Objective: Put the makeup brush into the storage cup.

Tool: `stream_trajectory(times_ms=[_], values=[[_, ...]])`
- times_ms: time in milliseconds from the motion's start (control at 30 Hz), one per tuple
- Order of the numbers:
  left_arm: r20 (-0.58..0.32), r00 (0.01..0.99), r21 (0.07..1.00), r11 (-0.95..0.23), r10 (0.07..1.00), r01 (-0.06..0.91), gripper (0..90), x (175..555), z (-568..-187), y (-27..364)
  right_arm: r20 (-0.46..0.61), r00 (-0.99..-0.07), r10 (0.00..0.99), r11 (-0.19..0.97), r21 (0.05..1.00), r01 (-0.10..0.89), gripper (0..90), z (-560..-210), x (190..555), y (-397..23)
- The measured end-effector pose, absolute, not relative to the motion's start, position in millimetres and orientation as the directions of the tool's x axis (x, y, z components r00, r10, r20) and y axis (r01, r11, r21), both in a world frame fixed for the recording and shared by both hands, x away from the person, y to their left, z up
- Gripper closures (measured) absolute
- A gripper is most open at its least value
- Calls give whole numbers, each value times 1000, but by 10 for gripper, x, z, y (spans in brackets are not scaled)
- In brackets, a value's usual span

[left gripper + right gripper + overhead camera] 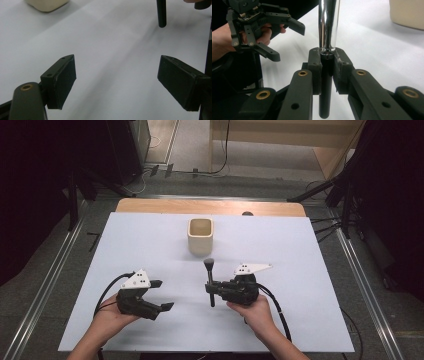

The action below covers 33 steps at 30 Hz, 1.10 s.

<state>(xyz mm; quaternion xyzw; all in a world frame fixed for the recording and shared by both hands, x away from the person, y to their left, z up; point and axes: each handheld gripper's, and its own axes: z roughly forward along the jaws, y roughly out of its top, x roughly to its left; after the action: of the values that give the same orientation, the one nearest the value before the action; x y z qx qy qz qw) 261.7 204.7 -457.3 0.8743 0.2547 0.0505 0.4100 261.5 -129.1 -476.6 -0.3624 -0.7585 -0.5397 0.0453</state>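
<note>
In the high view, a cream cup [200,236] stands upright on the white counter [300,270], toward its far middle. Just on the near side of the cup, the right gripper [210,289] pinches a makeup brush [210,280] by its dark handle. The brush points its bristle head toward the cup and stops a little short of it, not touching. The person's right hand [255,312] holds that gripper from the near side. To the near left of the cup, well apart from it, the left gripper [164,295] sits in the left hand [112,317] with its jaws spread and nothing between them.

In the left gripper view, the two black jaws stand wide apart over bare white counter. The base of the cup [47,4] shows at the upper left edge, and the dark end of the brush handle [161,13] hangs beyond the jaws, to the right of the cup.

In the right gripper view, the jaws press on the brush [327,62] where its shiny metal ferrule meets the black handle, the brush standing straight between them. The cup [408,12] is at the upper right, beyond the brush. The left gripper [287,41] is to the left of the brush, farther from the cup, jaws spread.
</note>
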Motion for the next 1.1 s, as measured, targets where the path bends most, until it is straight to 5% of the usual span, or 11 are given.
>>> stream_trajectory(times_ms=[1100], values=[[-166, 853, 758, -489, 495, 431, 167, 2642, -4628, 2115, 367, -743, 560, 158, 833, 531, 792, -4327, 2936, -1275]])
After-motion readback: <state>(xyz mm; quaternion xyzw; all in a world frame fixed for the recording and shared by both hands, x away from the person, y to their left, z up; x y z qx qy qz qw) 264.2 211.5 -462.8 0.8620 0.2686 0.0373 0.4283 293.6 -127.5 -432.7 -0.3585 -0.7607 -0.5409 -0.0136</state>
